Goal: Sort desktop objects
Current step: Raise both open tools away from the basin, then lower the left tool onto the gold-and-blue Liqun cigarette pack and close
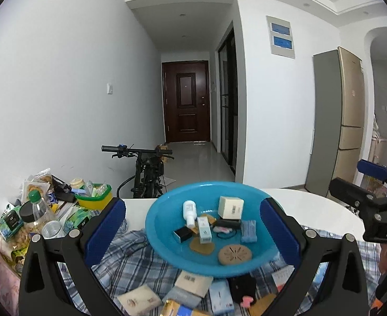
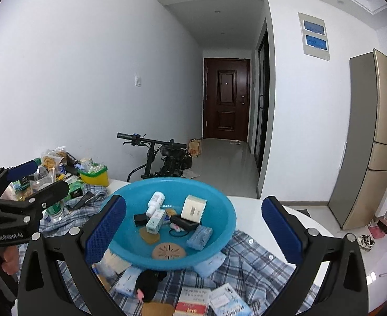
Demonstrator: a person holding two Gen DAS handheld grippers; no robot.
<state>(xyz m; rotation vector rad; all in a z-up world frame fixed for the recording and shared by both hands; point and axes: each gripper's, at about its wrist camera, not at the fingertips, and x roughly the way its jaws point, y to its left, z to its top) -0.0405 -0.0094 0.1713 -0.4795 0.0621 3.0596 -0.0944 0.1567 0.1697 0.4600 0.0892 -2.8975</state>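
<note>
A blue plastic basin (image 1: 164, 247) (image 2: 219, 226) rests on a plaid cloth (image 1: 130, 260) (image 2: 248, 260) on the white table. Inside it lie a white bottle (image 1: 189, 209) (image 2: 155, 202), a cream box (image 1: 230, 206) (image 2: 193, 208), several small boxes, a blue packet (image 1: 248, 231) (image 2: 200, 237) and a round tan coaster (image 1: 235, 255) (image 2: 169, 251). More small boxes and packets (image 1: 193, 285) (image 2: 221, 300) lie on the cloth in front of the basin. My left gripper (image 1: 193, 234) is open above the near rim, holding nothing. My right gripper (image 2: 193, 237) is open too, just right of it.
Snacks, bottles (image 1: 39, 210) and a yellow-green tub (image 1: 94, 197) (image 2: 94, 175) crowd the table's left end. A bicycle (image 1: 146, 168) (image 2: 164, 158) stands behind the table. Bare white tabletop (image 1: 312, 205) (image 2: 267, 223) lies to the right. A fridge (image 2: 372, 137) stands far right.
</note>
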